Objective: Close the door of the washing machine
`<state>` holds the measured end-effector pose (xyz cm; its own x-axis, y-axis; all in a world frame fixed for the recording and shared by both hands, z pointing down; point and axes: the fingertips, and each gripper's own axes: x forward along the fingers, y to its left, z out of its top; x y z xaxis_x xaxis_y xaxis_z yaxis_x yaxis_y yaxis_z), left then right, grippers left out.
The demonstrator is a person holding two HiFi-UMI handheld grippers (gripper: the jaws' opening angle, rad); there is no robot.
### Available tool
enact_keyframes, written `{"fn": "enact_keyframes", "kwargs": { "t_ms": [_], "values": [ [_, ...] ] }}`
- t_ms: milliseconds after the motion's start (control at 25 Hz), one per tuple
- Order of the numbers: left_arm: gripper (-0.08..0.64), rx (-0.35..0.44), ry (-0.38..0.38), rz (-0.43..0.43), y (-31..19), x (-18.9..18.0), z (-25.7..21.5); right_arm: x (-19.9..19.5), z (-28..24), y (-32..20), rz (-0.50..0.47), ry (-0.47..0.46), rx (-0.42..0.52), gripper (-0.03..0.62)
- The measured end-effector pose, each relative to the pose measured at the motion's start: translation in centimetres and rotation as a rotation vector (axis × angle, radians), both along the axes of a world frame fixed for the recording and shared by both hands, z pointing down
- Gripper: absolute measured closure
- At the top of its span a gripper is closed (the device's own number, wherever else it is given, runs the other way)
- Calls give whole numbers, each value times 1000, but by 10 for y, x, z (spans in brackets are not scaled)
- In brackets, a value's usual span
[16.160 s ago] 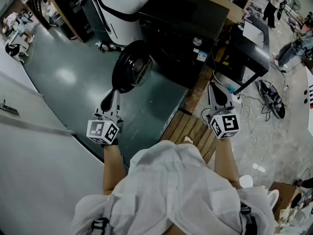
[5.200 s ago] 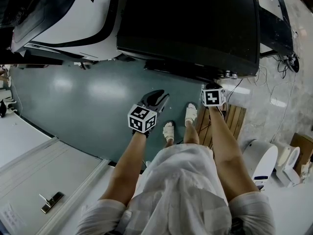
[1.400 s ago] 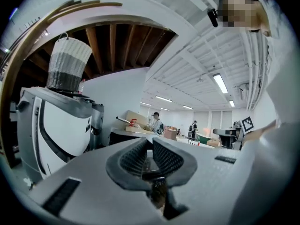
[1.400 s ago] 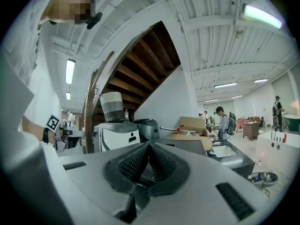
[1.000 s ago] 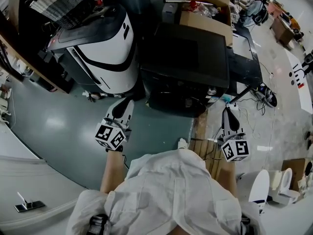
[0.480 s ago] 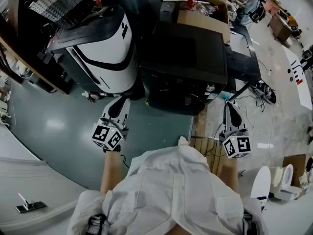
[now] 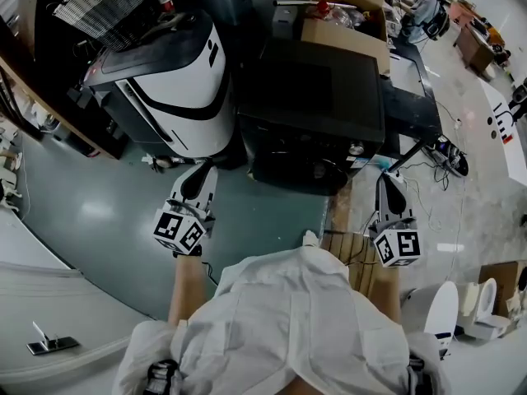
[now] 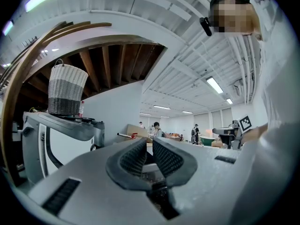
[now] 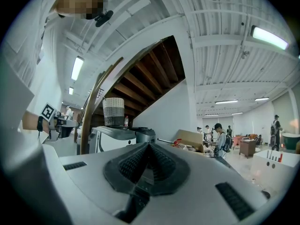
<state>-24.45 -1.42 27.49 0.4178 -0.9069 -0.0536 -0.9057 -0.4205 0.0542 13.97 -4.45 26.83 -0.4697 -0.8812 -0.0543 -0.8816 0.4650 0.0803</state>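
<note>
Head view: boxy black washing machine (image 7: 317, 97), round door (image 7: 298, 173) flush on its front; left gripper (image 7: 202, 175) and right gripper (image 7: 387, 183), each bearing a square-marker cube (image 7: 179, 230), hang apart from it. Left gripper view: ribbed grey pads (image 8: 133, 156) a slit apart, empty. Right gripper view: ribbed pads (image 9: 136, 163) pressed together, empty

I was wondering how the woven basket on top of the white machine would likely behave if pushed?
The woven basket stands upright and fairly tall on the white machine, so a high push would probably tip it rather than slide it. Its woven wall suggests it is light and slightly springy. Its contents are hidden, so its weight is uncertain.
</note>
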Motion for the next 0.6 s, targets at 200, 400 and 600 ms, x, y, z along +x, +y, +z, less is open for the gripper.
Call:
{"fn": "enact_keyframes", "kwargs": {
  "t_ms": [200, 400, 600],
  "values": [
    [514, 2, 1, -1, -1, 1, 0, 1, 4, 3, 8, -8, -6, 566],
    [514, -1, 5, 5, 2, 4, 2, 7, 6, 7, 19, 3, -13, 566],
    [514, 4, 10, 2, 5, 3, 0, 7, 7, 10, 20, 12, -11, 566]
  ]
}}
